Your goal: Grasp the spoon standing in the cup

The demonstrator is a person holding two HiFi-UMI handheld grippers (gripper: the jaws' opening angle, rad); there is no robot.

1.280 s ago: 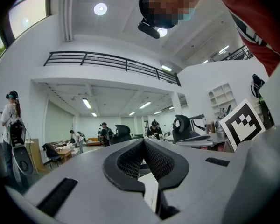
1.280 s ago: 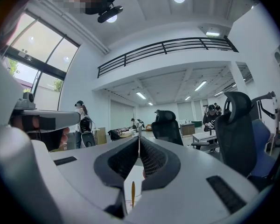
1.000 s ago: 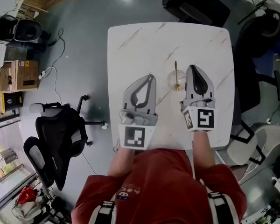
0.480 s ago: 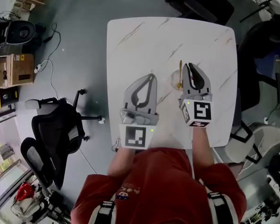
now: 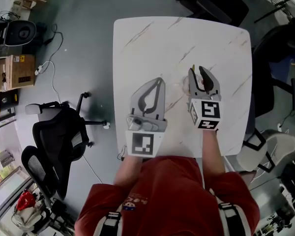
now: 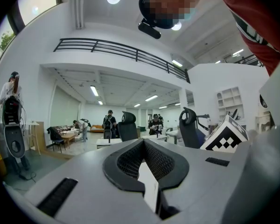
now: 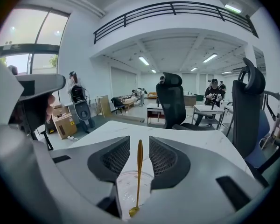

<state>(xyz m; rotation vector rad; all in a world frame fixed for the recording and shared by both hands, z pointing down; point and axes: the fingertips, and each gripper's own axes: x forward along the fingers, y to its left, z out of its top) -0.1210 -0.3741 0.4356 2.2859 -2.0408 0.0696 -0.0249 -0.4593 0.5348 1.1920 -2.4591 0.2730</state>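
Observation:
A thin gold spoon (image 7: 139, 171) stands upright in a clear plastic cup (image 7: 126, 190) on the white marble table (image 5: 152, 43). My right gripper (image 7: 139, 143) is open, one jaw on each side of the spoon's handle with a small gap either way. In the head view the right gripper (image 5: 200, 73) covers most of the cup (image 5: 184, 86). Lying to its left, the left gripper (image 5: 159, 82) is shut and empty, its jaws meeting at the tip (image 6: 143, 144).
A black office chair (image 5: 59, 136) stands on the floor left of the table. More dark chairs (image 5: 280, 48) crowd the right and far sides. The table's front edge runs just under my wrists.
My right gripper has shifted left and forward over the cup, so the spoon now stands between its jaws instead of beside them. The left gripper has stayed put.

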